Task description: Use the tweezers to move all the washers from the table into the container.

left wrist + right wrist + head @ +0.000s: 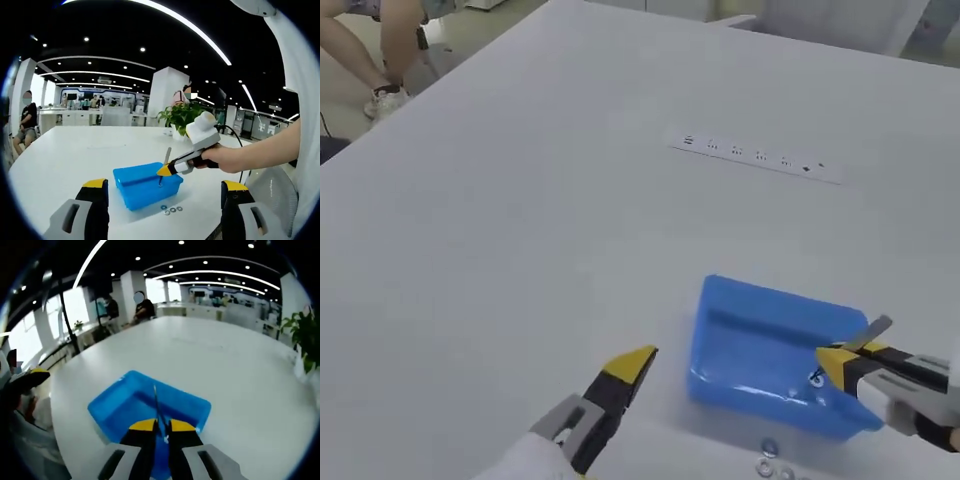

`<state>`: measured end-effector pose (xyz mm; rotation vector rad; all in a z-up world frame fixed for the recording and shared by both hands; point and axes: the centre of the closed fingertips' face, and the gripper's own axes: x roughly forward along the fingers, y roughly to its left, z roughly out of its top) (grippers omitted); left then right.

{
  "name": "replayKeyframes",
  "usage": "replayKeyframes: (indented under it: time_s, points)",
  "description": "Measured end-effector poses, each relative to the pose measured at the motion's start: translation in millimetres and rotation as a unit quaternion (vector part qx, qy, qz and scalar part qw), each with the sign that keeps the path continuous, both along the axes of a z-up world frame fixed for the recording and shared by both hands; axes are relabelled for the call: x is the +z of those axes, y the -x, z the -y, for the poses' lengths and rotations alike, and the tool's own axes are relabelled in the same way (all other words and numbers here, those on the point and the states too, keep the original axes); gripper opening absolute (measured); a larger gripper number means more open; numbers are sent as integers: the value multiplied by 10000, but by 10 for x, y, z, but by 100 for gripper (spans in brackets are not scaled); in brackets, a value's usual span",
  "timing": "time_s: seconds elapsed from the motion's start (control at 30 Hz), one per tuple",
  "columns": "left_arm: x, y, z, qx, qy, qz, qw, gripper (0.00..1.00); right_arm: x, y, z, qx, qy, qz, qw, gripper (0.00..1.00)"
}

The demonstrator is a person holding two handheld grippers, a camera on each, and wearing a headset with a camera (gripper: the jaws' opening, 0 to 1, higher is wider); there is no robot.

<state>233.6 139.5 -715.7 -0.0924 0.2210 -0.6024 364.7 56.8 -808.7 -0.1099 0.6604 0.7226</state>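
The right gripper (832,362) is clenched on the tweezers (156,405), tips over the blue container (720,300); whether they carry a washer is unclear. The left gripper (628,365) stands released. The washers (775,465) lie at the lower frame edge. Expect them to be light, thin and slippery; pinch across the ring.

The right gripper (162,426) clamped the tweezers (157,402) between its jaws. The tweezer tips pointed into the blue container (115,407), which rested on the white table (225,360).
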Motion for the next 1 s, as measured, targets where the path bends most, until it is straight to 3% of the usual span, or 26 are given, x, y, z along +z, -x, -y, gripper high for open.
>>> replayKeyframes:
  time_s: [0.2, 0.37, 0.5, 0.6, 0.77, 1.0]
  points:
    - [-22, -3, -24, 72, -36, -36, 10000, 94, 220, 155, -104, 157, -195, 67, 9997, 4]
    - [-7, -4, -44, 114, -20, 10, 9999, 93, 411, 423, -199, 483, -309, 113, 9983, 4]
    - [-8, -1, -45, 116, -30, 8, 9999, 92, 467, 630, -218, 621, -408, 2, 9972, 4]
    - [-8, 6, -44, 102, -41, 23, 9999, 92, 444, 784, -212, 606, -623, -205, 9960, 4]
    - [-21, 14, -39, 74, -46, 2, 10000, 91, 223, 921, -129, 469, -593, -532, 9957, 4]
    - [-35, 16, -40, 80, -74, -31, 9999, 90, 7, 977, -74, 353, -619, -812, 9941, 5]
